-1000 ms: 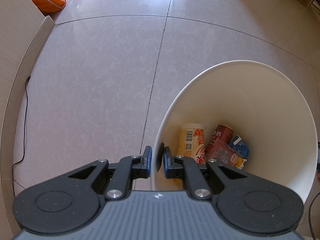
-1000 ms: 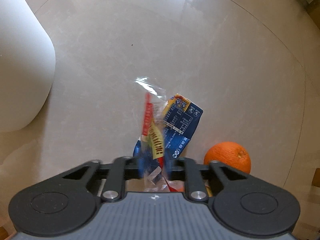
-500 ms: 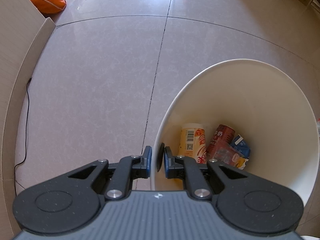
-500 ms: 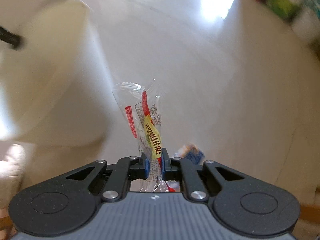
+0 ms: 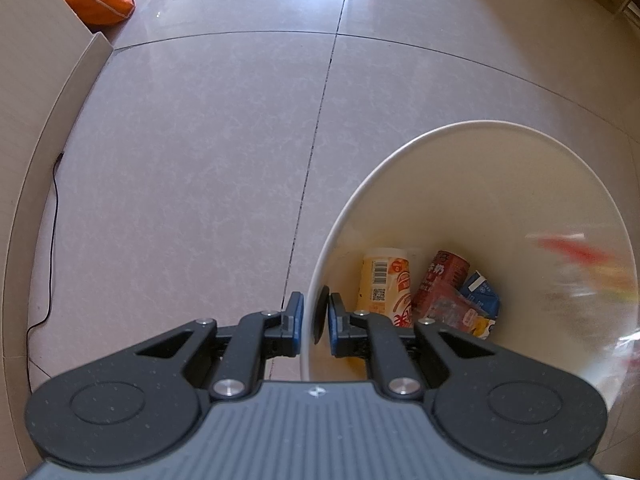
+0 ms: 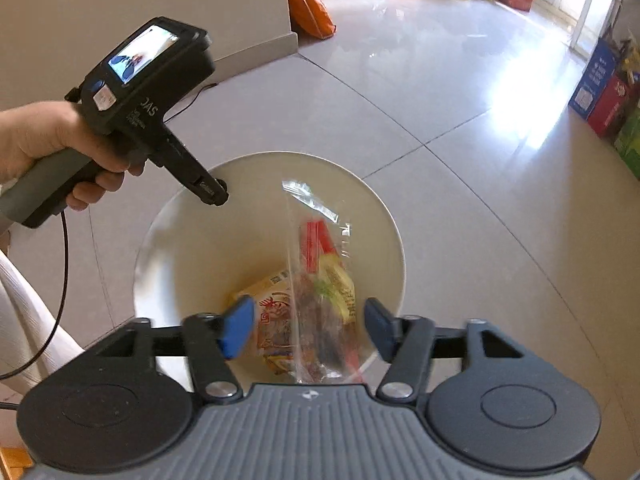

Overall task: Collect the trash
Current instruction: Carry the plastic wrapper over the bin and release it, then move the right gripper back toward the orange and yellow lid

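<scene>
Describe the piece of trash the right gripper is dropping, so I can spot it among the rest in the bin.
Find the round white bin on the tiled floor, its rim pinched by the left gripper. Above its opening, between the right gripper's just-opened jaws with neither pad touching it, is the clear plastic wrapper. Unlike the opaque cups and carton below, it is see-through, with red and yellow print.

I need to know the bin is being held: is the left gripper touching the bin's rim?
Touching. The left wrist view shows the left gripper shut on the white bin's rim, a pad on either side of the wall.
</scene>
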{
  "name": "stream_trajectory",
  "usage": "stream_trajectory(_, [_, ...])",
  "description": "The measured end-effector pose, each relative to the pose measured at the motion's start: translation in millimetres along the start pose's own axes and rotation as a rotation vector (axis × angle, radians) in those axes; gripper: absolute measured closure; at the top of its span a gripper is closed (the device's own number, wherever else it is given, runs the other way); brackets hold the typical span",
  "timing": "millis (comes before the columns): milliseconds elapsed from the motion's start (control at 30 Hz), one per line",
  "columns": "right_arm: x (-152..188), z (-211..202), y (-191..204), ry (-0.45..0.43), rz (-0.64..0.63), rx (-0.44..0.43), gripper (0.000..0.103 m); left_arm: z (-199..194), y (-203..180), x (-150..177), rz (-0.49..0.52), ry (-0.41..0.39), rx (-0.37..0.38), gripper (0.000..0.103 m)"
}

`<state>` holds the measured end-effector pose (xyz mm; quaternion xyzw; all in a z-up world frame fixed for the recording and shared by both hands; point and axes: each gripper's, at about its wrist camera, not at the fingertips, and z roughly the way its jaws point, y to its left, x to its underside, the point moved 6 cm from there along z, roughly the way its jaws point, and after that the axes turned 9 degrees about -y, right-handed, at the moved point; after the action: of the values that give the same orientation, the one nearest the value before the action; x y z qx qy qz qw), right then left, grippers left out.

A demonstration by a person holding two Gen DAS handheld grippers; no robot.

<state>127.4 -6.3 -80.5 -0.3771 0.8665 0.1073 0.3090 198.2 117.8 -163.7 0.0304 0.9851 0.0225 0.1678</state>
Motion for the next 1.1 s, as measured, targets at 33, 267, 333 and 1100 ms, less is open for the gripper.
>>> stream_trajectory(33, [5.7, -0.6, -0.7, -0.001, 0.003, 0.005, 0.032, -0.1, 0.2, -0.1, 0.000, 0.000, 0.001, 0.092])
stream_trajectory(267, [18.0, -3.0, -24.0, -0.019, 0.095, 0.083, 0.017, 0.0, -0.4, -0.1, 0.001, 0.000, -0.003, 0.092])
stream_trajectory(333, [23.7, -5.5, -33.0, -0.023, 0.126, 0.105, 0.016, 0.0, -0.3, -0.3, 0.000, 0.000, -0.004, 0.092])
stream_trajectory(1100, [269.3, 40.1, -182.2, 0.292, 0.824, 0.452, 0.010, -0.2, 0.0, -0.1, -0.006, 0.001, -0.001, 0.092])
